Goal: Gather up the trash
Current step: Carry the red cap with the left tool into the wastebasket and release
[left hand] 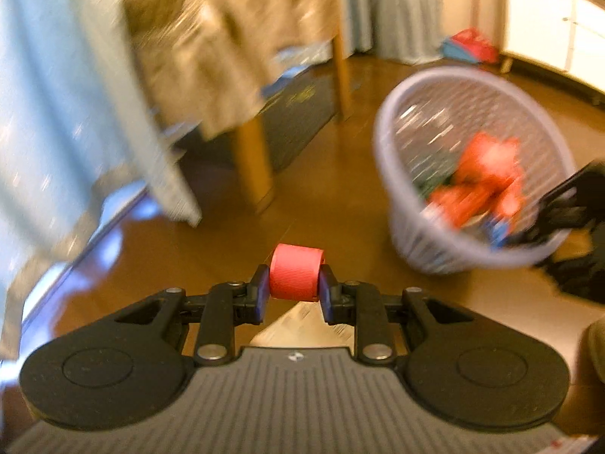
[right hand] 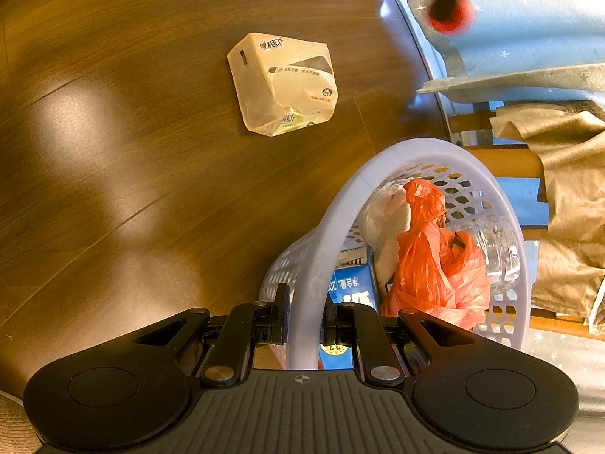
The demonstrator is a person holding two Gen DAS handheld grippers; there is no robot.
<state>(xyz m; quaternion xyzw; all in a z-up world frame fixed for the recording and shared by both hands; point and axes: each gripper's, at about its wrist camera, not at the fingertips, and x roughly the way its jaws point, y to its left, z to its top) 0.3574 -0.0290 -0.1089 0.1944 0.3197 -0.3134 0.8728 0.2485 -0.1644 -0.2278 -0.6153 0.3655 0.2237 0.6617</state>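
My left gripper (left hand: 295, 283) is shut on a red ribbed bottle cap (left hand: 297, 270), held in the air above the wooden floor. In the right wrist view that cap (right hand: 452, 15) appears blurred at the top right. My right gripper (right hand: 304, 316) is shut on the rim of a pale lavender mesh basket (right hand: 332, 227), one finger outside the wall and one inside. The basket (left hand: 408, 121) stands to the right of the left gripper. It holds an orange plastic bag (right hand: 435, 261), a clear plastic bottle (right hand: 499, 249), a blue carton (right hand: 353, 287) and white paper. A crumpled beige tissue pack (right hand: 283, 83) lies on the floor beyond the basket.
A wooden table (left hand: 253, 166) draped with a tan cloth (left hand: 227, 38) stands ahead on the left. Pale blue curtains (left hand: 56, 94) hang at far left. A white cabinet (left hand: 556, 34) and a red and blue object (left hand: 470, 45) are at the back right.
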